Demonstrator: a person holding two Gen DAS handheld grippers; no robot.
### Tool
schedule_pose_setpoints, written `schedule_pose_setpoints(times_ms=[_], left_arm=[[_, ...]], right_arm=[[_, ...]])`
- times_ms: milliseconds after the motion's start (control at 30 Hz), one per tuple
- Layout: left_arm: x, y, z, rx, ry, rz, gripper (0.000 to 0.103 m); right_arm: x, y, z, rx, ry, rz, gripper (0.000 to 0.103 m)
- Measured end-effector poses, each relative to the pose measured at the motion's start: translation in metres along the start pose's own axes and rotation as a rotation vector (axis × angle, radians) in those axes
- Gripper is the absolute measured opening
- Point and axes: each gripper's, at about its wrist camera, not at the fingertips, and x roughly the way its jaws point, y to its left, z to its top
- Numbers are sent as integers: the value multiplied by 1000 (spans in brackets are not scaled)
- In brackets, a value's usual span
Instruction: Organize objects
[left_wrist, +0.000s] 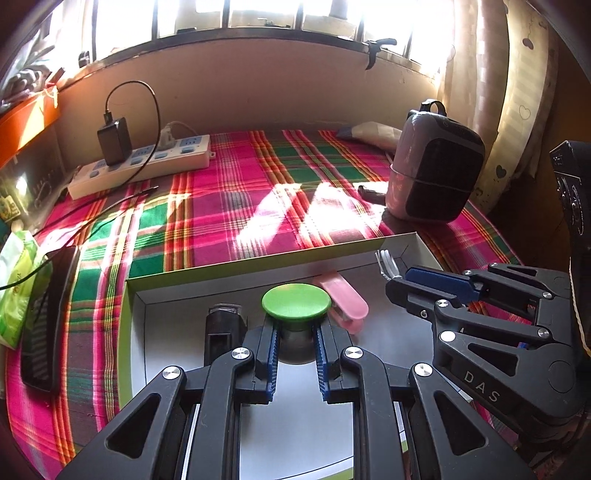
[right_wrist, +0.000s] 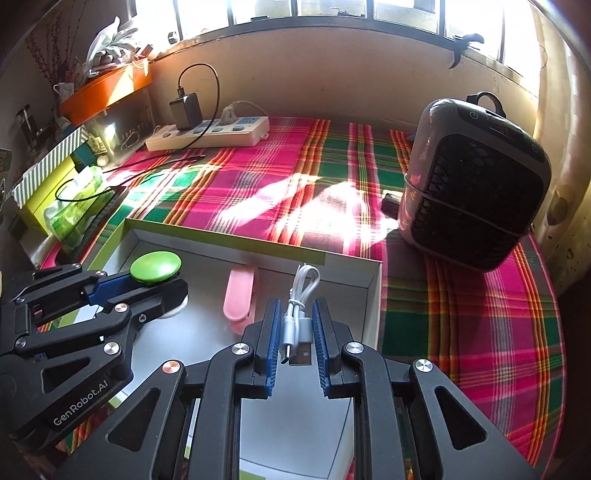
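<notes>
While L gripper (left_wrist: 295, 343) clamps green-lidded jar (left_wrist: 296, 301), R gripper (right_wrist: 297, 332) pinches white cable (right_wrist: 300, 295).

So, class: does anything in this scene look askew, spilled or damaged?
Nothing stands out. The green-capped jar, pink clip and white USB cable sit over the box; no spill or damage shows.

Clip (right_wrist: 239, 301) in box (right_wrist: 373, 295), left of cable (right_wrist: 301, 291)
</notes>
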Motion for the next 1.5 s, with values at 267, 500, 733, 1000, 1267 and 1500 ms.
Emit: schedule_pose_setpoints(times_ms=[267, 500, 733, 1000, 1267, 1500], left_arm=[[13, 0, 3, -8, 18, -2, 15], [22, 3, 5, -16, 26, 10, 15], [25, 3, 8, -15, 16, 8, 15], [30, 4, 5, -26, 34, 1, 15], [33, 5, 4, -32, 47, 13, 19], [34, 5, 4, -27, 60, 9, 22]], right_arm=[[12, -3, 2, -1, 27, -3, 19], [18, -2, 2, -4, 37, 2, 19], [22, -2, 1, -2, 44, 4, 19], [23, -1, 1, -2, 46, 5, 19], [23, 0, -1, -2, 49, 6, 19], [23, 0, -1, -2, 49, 4, 19]])
